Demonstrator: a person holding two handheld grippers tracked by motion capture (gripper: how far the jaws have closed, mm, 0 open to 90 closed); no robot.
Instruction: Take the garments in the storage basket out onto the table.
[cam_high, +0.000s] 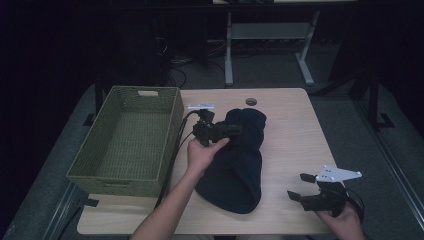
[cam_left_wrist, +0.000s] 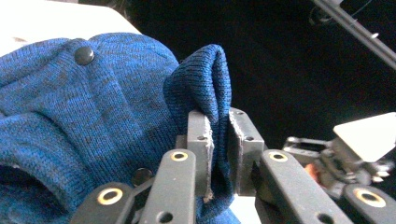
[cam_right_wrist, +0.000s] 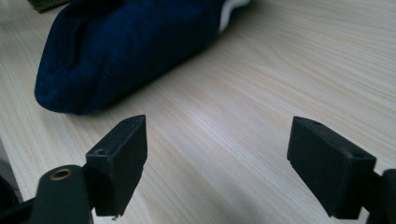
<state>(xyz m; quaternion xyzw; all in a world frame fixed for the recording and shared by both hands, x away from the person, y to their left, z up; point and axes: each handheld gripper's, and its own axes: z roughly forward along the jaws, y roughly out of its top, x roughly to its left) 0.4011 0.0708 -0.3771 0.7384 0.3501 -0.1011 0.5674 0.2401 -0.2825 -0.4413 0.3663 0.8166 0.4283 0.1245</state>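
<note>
Blue knit sweater (cam_high: 235, 160), soft and limp at frame centre, is bunching where the left tool (cam_high: 235, 130) is pinching a fold, right tool (cam_high: 300, 186) gaping empty.

The high view is dim, its upper half nearly black, with the pale wooden worktop (cam_high: 295, 145) the brightest area. The left gripper view blows out white at upper left. The right gripper view is evenly lit, its background soft.
</note>
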